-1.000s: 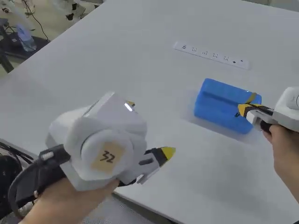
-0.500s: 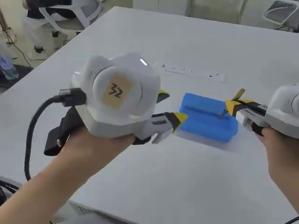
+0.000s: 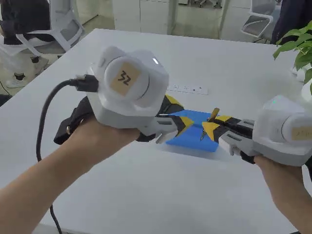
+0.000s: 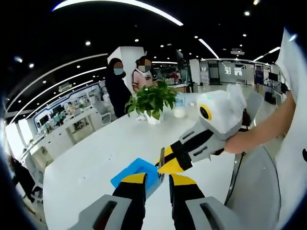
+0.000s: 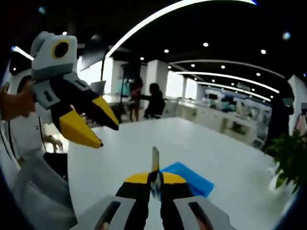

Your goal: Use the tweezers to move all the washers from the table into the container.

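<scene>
A: Head view: white table (image 3: 234,73), power strip (image 3: 187,88) beyond the blue container (image 3: 192,140). A chair (image 3: 58,24) and a plant (image 3: 297,48) stand at the room's edges.
B: Grippers?
A: The left gripper (image 3: 181,113) has its jaws apart, over the container's left end. The right gripper (image 3: 209,127) is clamped on the tweezers (image 3: 213,116), which point down at the container.
B: Left gripper view?
A: Container on the table just past the jaws, right gripper at right. Plant and two people behind.
B: Right gripper view?
A: Jaws pinch the tweezers. Container ahead, slightly right. Left gripper upper left, spread.
</scene>
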Demonstrator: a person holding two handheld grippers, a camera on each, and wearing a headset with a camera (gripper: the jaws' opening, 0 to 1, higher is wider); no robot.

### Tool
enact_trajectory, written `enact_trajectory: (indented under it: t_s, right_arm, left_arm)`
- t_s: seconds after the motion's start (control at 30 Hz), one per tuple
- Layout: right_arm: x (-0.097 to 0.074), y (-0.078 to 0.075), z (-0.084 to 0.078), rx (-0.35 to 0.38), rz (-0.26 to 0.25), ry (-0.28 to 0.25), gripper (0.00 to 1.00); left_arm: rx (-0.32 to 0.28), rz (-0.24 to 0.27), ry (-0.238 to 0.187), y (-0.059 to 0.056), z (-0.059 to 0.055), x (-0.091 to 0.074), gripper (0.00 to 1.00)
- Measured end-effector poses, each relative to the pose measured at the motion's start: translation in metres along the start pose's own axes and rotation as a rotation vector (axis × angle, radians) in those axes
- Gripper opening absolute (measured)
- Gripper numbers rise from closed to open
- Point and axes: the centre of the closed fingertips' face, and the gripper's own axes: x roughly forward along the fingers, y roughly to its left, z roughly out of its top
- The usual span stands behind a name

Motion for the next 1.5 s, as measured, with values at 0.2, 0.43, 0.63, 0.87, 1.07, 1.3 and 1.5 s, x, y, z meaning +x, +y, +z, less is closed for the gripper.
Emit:
enact_trajectory:
  t_s: [0.2, 0.43, 0.63, 0.87, 1.07, 1.3, 1.5]
  right_arm:
    - [-0.006, 0.023, -0.021, -0.079, 0.047, 0.057, 0.04]
    - [-0.013, 0.041, -0.047, -0.173, 0.097, 0.134, 0.04]
    - [-0.011, 0.050, -0.062, -0.230, 0.134, 0.181, 0.04]
    - [-0.004, 0.063, -0.081, -0.307, 0.172, 0.234, 0.04]
    - [0.004, 0.070, -0.095, -0.323, 0.196, 0.265, 0.04]
    - [0.005, 0.071, -0.121, -0.347, 0.188, 0.313, 0.04]
    - [0.008, 0.063, -0.137, -0.300, 0.168, 0.342, 0.05]
  left_arm:
    - [0.031, -0.064, 0.024, -0.024, -0.008, 0.008, 0.15]
    - [0.041, -0.165, 0.050, -0.046, -0.023, 0.015, 0.09]
    - [0.072, -0.232, 0.089, -0.054, -0.039, 0.017, 0.05]
    - [0.099, -0.296, 0.149, -0.065, -0.064, 0.025, 0.01]
    - [0.102, -0.328, 0.189, -0.070, -0.087, 0.036, 0.00]
    - [0.108, -0.344, 0.244, -0.069, -0.113, 0.047, 0.00]
    - [0.124, -0.364, 0.276, -0.070, -0.131, 0.060, 0.00]
